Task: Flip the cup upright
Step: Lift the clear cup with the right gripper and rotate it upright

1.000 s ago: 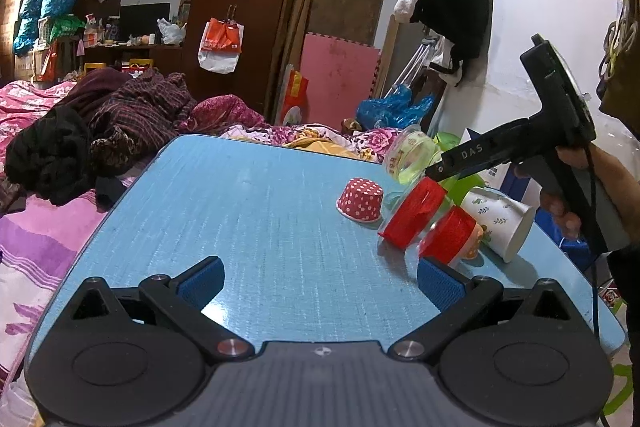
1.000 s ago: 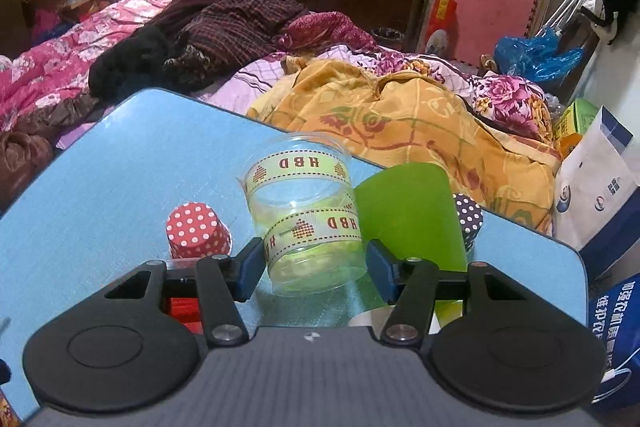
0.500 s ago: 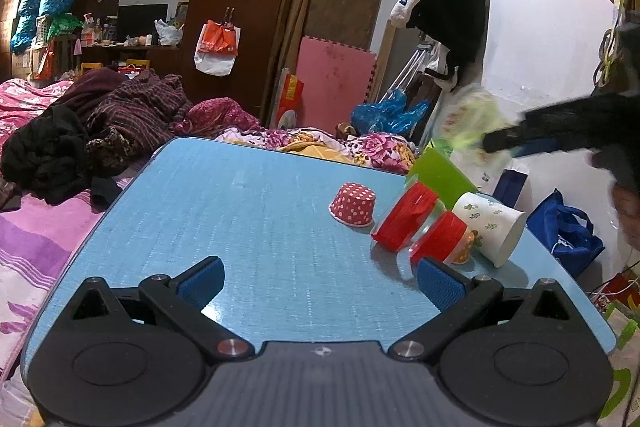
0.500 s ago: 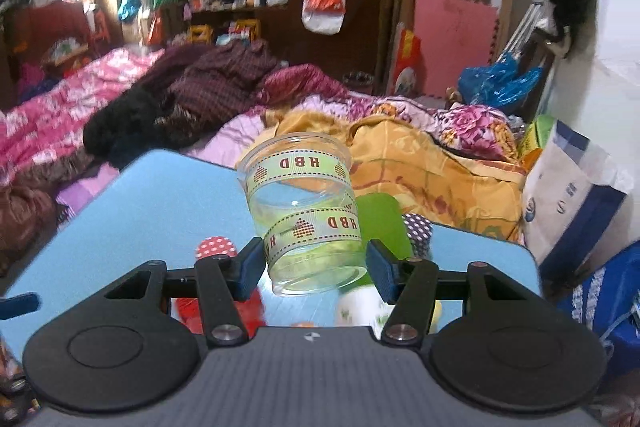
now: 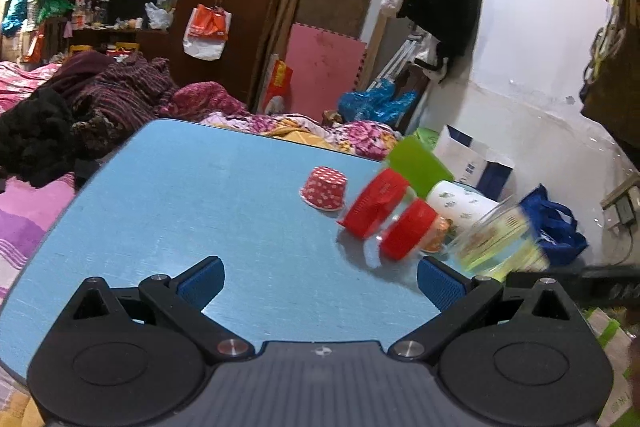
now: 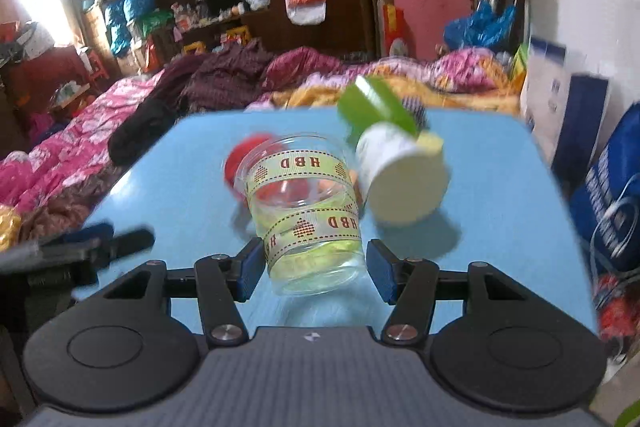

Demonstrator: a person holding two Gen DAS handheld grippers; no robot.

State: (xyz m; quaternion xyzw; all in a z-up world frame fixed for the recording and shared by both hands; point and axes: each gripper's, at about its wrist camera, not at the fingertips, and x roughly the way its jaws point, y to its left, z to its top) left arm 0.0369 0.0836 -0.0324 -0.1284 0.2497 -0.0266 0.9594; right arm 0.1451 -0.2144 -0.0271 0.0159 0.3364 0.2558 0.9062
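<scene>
My right gripper (image 6: 316,267) is shut on a clear plastic cup (image 6: 304,211) with yellow "HBD" bands, held tilted over the near right part of the blue table (image 6: 500,227). The same cup shows blurred in the left wrist view (image 5: 500,239), just right of my left gripper (image 5: 320,281), which is open and empty above the table's near edge. A white cup with leaf print (image 5: 460,203) lies on its side; it also shows in the right wrist view (image 6: 400,175). A red dotted paper cup (image 5: 325,187) stands upside down mid-table.
Two red-lidded jars (image 5: 394,215) lie on their sides beside the white cup. A green cup (image 5: 418,163) lies behind them. A bed with piled clothes (image 5: 80,99) lies beyond the table. A blue bag (image 5: 552,223) stands off the right edge.
My right gripper carried the clear cup from the far right of the table, up through the air, down to the near right side. The left gripper stayed open and barely moved.
</scene>
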